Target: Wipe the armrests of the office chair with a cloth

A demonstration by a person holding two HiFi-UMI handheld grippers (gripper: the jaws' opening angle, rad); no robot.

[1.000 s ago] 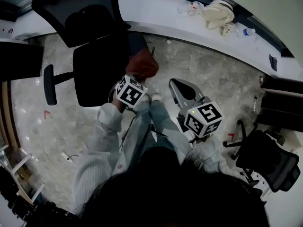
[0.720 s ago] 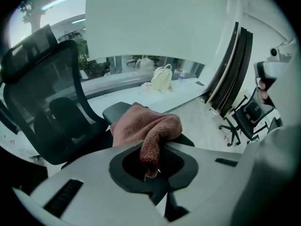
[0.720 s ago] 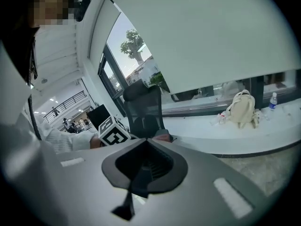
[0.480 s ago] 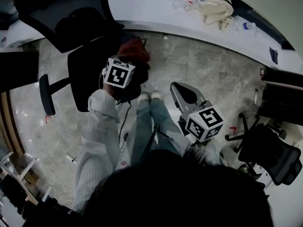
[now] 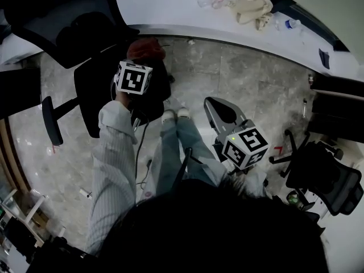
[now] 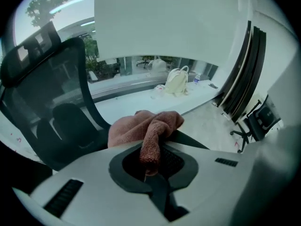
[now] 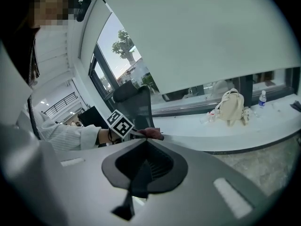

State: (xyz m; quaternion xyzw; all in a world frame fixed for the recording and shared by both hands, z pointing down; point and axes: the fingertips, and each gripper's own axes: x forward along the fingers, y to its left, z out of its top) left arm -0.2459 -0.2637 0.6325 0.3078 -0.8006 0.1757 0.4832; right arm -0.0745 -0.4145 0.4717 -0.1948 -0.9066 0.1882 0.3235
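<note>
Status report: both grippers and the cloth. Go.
Left gripper shut on cloth, over office chair. Right gripper shut, empty, held aside. Visible armrest untouched; no obstruction seen.

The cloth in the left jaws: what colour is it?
The cloth is reddish-brown; left gripper view shows it best.

I'm looking into an office: black mesh office chairs [image 5: 91, 95] on a polished stone floor [image 5: 250, 90], with a long white counter [image 5: 170, 13] beneath big windows [image 7: 120, 48] at the far side.
</note>
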